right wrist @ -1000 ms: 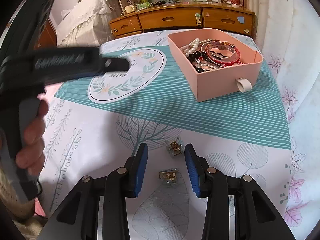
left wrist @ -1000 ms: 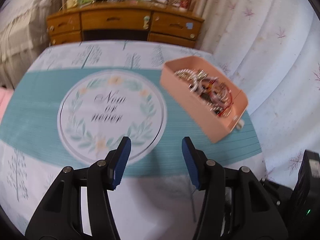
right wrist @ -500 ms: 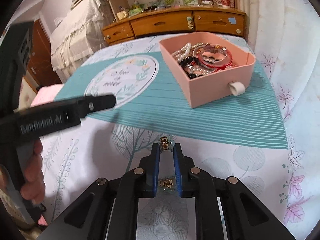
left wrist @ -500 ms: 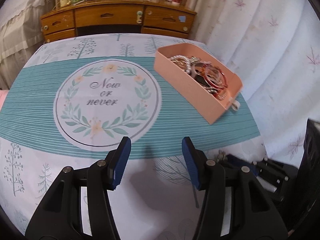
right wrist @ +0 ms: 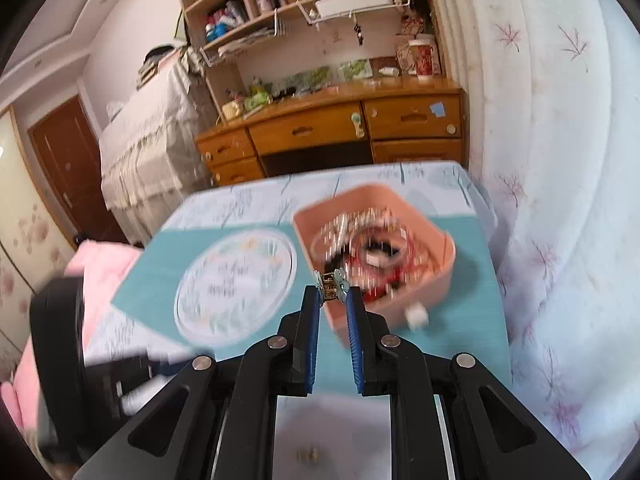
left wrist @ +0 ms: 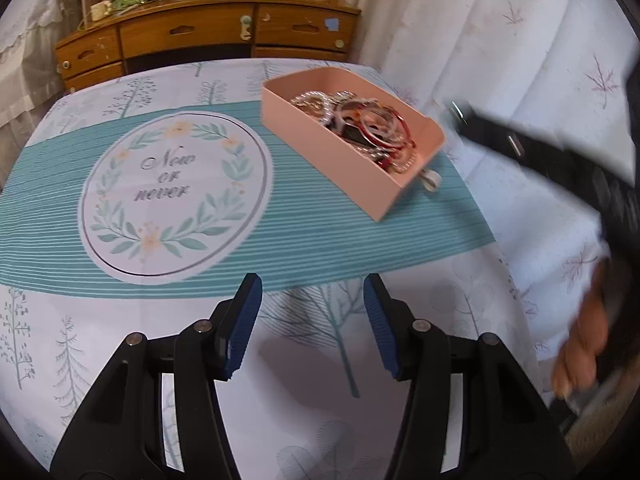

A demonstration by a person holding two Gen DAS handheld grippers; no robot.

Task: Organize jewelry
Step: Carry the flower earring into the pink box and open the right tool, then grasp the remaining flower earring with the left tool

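A pink tray (left wrist: 352, 160) full of bracelets and beads (left wrist: 360, 120) sits on the patterned tablecloth at the right; it also shows blurred in the right wrist view (right wrist: 440, 248). My right gripper (right wrist: 331, 294) is shut on a small gold hair clip (right wrist: 330, 282) and holds it in the air in front of the tray's near left corner. A second small clip (right wrist: 308, 456) lies on the cloth below it. My left gripper (left wrist: 312, 292) is open and empty above the cloth, short of the tray.
A round "Now or never" print (left wrist: 172, 196) marks the cloth's middle. A wooden dresser (left wrist: 208, 36) stands behind the table and a white curtain (left wrist: 500, 40) hangs at the right. The right hand's tool (left wrist: 560, 160) crosses the left wrist view's right side.
My right gripper has lifted the clip off the cloth and carried it up toward the pink tray. My left gripper has stayed open and moved little.
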